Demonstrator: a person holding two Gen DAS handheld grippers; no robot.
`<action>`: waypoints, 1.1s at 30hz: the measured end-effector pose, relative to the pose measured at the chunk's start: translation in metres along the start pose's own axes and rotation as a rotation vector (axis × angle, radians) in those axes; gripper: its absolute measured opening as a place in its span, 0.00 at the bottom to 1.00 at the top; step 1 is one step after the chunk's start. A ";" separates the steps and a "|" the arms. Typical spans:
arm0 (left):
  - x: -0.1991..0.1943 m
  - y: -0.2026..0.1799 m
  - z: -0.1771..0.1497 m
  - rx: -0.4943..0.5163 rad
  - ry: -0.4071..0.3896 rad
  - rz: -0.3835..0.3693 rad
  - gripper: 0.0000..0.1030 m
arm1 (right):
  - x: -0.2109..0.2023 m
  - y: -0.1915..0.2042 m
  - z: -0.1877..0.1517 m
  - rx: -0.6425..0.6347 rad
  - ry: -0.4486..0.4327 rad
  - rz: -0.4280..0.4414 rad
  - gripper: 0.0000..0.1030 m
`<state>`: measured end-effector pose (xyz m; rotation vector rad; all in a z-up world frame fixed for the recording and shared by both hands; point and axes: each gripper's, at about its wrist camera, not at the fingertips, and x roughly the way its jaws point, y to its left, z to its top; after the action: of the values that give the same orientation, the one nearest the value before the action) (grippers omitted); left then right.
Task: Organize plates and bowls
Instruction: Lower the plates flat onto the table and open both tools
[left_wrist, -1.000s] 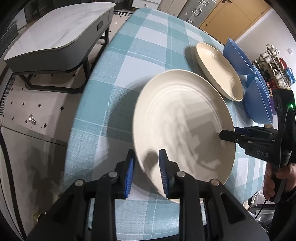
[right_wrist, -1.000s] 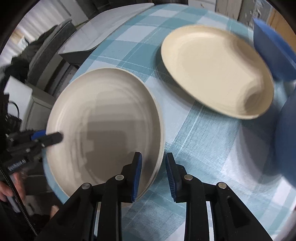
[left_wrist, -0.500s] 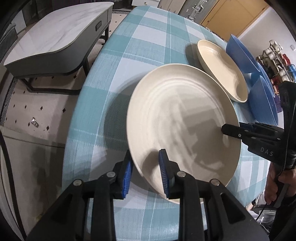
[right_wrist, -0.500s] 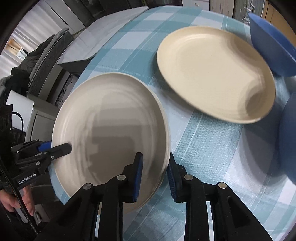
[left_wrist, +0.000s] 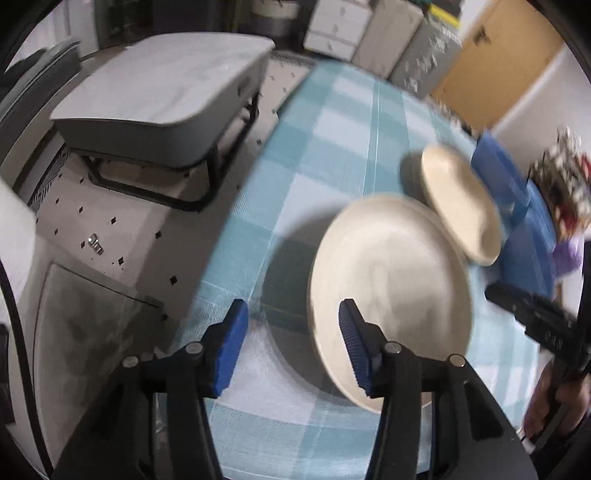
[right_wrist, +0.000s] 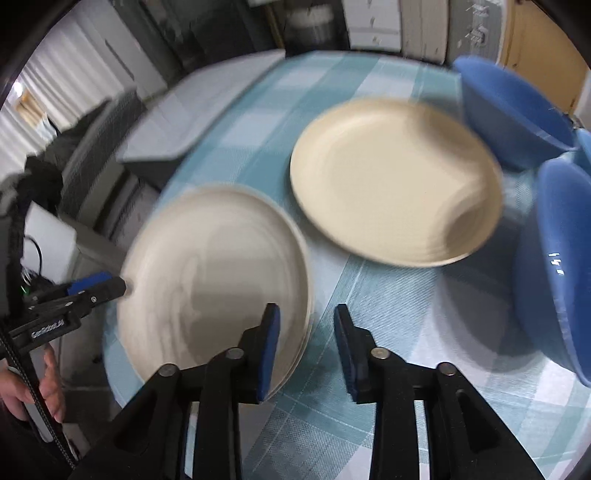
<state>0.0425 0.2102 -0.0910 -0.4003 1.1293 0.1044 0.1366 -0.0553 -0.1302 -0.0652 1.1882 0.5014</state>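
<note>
Opening, both tools released plate (left_wrist: 391, 273).

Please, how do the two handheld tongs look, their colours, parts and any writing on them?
Both tongs, left and right, have matte black angular bodies with silver round pivot screws and blue ribbed pads. From the right camera, the left tool carries white lettering, blurred, and a black cable. No sleeve is visible.
</note>
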 end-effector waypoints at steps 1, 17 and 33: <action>-0.007 -0.001 0.001 -0.007 -0.019 -0.013 0.50 | -0.012 -0.002 -0.001 0.008 -0.043 0.005 0.39; -0.055 -0.109 -0.005 0.201 -0.337 -0.033 0.90 | -0.115 -0.003 -0.027 0.027 -0.421 -0.037 0.93; -0.063 -0.141 -0.003 0.279 -0.490 0.082 0.90 | -0.134 -0.018 -0.048 0.041 -0.602 -0.122 0.98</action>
<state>0.0520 0.0865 0.0000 -0.0685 0.6627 0.1078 0.0648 -0.1312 -0.0324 0.0474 0.5994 0.3525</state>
